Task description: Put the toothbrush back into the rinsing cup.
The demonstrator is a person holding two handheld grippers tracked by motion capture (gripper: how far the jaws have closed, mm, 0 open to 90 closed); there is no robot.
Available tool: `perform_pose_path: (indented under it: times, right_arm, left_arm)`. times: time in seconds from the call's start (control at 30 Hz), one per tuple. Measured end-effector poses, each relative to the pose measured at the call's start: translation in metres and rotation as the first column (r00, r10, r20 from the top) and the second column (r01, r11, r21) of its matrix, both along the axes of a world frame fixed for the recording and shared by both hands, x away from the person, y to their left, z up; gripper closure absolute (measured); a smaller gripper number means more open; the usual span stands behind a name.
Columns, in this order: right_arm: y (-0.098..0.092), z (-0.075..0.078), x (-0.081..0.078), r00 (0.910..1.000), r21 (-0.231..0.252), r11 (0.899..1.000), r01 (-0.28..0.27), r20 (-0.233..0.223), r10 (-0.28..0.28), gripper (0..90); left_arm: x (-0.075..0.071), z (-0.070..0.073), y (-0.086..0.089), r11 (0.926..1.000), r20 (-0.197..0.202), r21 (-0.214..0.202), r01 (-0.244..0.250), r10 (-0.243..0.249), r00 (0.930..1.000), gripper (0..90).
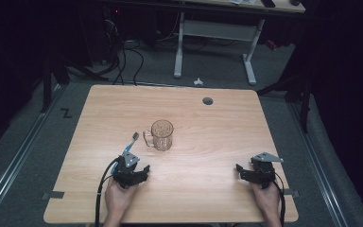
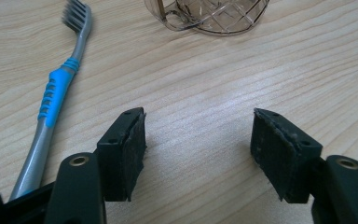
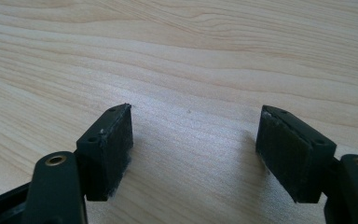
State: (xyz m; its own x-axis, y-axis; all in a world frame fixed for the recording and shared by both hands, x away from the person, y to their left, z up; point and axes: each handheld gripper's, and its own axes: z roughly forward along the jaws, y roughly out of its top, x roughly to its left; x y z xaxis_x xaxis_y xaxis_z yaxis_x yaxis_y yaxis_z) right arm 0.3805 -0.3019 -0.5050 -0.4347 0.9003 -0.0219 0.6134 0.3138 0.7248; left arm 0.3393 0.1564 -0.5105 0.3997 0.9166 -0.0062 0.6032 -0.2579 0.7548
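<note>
A clear cut-glass mug (image 1: pixel 161 135) with its handle to the left stands upright near the middle of the wooden table (image 1: pixel 217 127). Its base (image 2: pixel 214 16) shows at the top of the left gripper view. A grey toothbrush (image 1: pixel 131 141) with a blue grip (image 2: pixel 56 88) lies flat just left of the mug, bristles pointing away. My left gripper (image 1: pixel 141 173) rests near the front edge just behind the brush's handle end, open, with bare wood between its pads (image 2: pixel 128 149). My right gripper (image 1: pixel 242 172) sits at the front right, also open over bare wood (image 3: pixel 196 140).
A small dark round hole (image 1: pixel 208 100) marks the table's far right part. Beyond the table are a white desk frame (image 1: pixel 217 42) and cables on the grey floor. Bare wood spreads between the two grippers and right of the mug.
</note>
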Motion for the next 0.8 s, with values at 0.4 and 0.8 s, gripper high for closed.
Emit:
perform_pose_path:
  times: [0.4, 0.8]
  right_arm:
    - [0.0000, 0.0000, -0.0001, 1.0000, 0.000, 1.000, 0.001, -0.001, -0.001, 27.4]
    - [0.0000, 0.0000, 0.0000, 1.0000, 0.001, 1.000, 0.001, -0.001, -0.001, 27.4]
  left_arm:
    - [0.0003, 0.0000, 0.0000, 1.0000, -0.004, -0.002, -0.001, 0.001, 1.0000, 34.0]
    - [0.0017, -0.0002, 0.0010, 0.9999, -0.013, -0.015, 0.000, 0.000, 0.9999, 27.9]
